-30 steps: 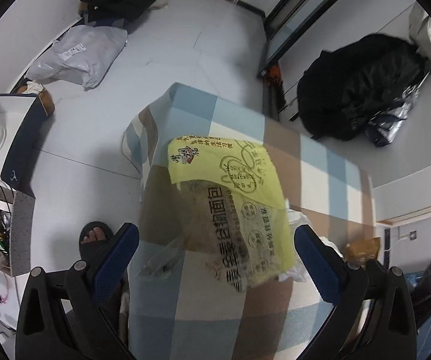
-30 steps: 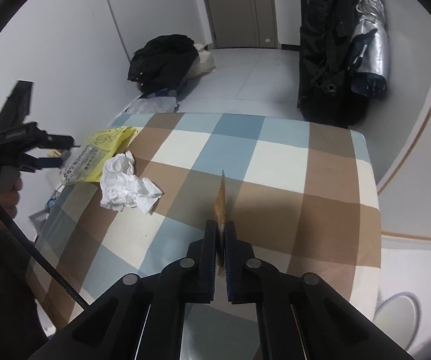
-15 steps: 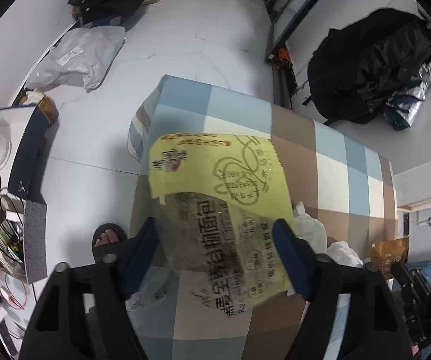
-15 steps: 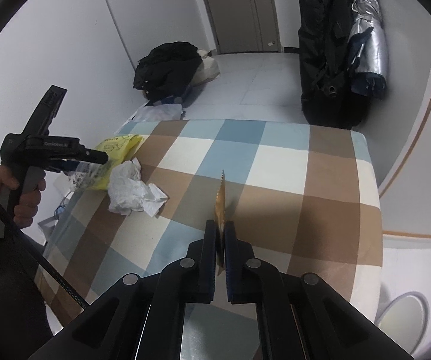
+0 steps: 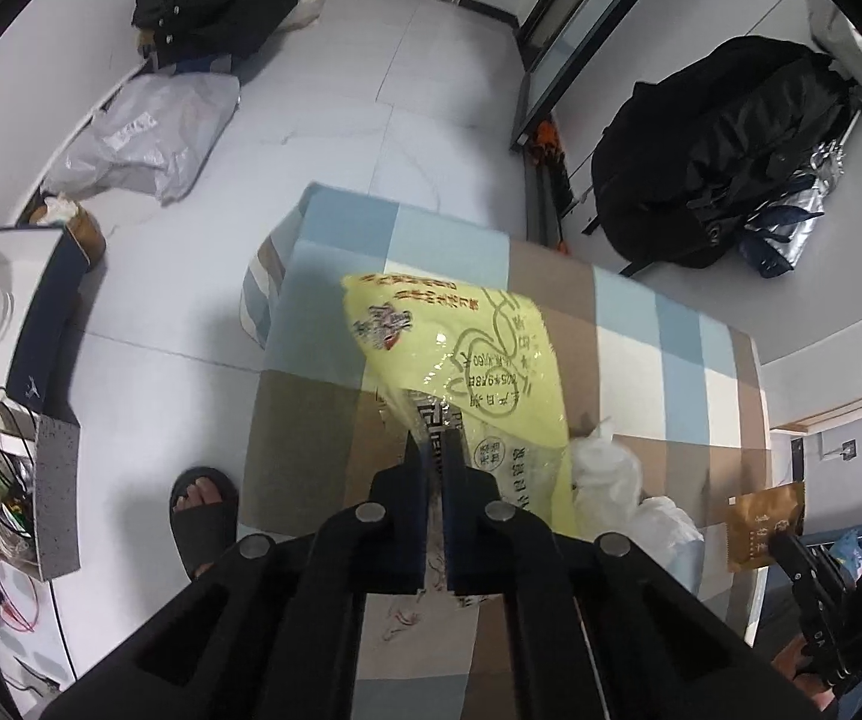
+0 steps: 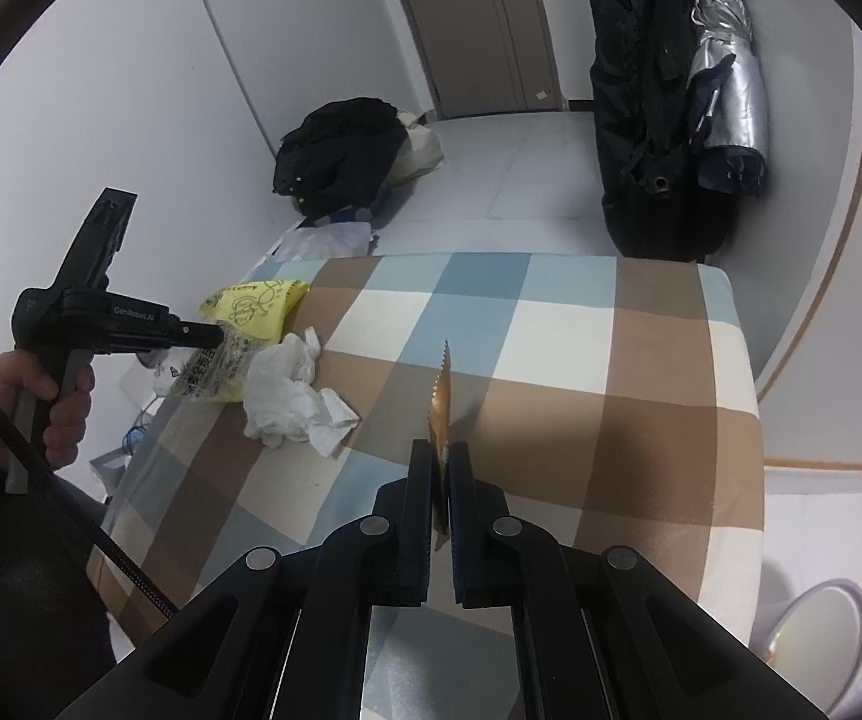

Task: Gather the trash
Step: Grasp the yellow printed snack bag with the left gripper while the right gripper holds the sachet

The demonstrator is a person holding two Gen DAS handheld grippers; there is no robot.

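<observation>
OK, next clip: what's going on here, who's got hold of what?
A person is clearing trash off a checked cloth surface with a handheld gripper in each hand. The left gripper has clamped onto the clear end of a yellow plastic bag near the surface's edge. The right gripper is shut on a small brown wrapper, held edge-on above the cloth. A crumpled white tissue lies beside the yellow bag, not yet picked up.

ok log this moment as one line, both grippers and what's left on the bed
left gripper: shut on yellow wrapper | right gripper: shut on brown sachet | left on bed: crumpled tissue
</observation>
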